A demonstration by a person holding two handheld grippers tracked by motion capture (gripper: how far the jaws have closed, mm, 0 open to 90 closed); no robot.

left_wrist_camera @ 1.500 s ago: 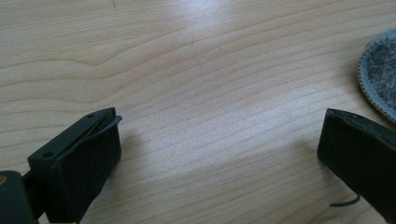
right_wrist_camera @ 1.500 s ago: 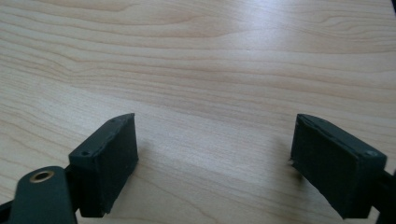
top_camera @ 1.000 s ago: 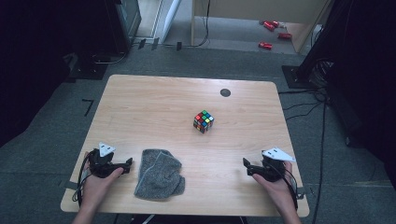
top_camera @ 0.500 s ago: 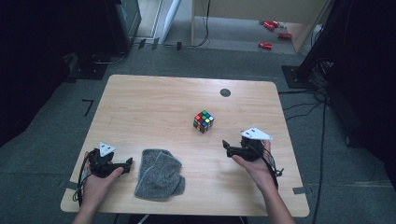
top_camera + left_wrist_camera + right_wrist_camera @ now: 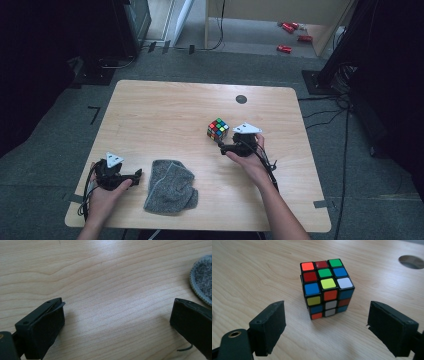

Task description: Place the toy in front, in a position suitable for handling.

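A scrambled colour cube [image 5: 218, 129] stands on the wooden table [image 5: 165, 115], right of centre. My right gripper [image 5: 223, 145] sits just in front of it, open. In the right gripper view the cube [image 5: 325, 287] stands a little beyond the gripper [image 5: 328, 321], in line with the gap between the two black jaws and apart from both. A crumpled grey cloth [image 5: 170, 186] lies near the front edge. My left gripper [image 5: 136, 175] rests open on the table just left of it. The left gripper [image 5: 117, 315] has bare wood between its jaws, and the cloth edge [image 5: 202, 282] shows at upper right.
A round dark hole [image 5: 241, 99] in the tabletop lies behind the cube, also seen as the hole [image 5: 410, 261] in the right gripper view. Dark equipment and cables [image 5: 345, 95] surround the table on the grey floor.
My right gripper has moved forward and left from the front right of the table up to the cube. The left gripper, cloth and cube have stayed put.
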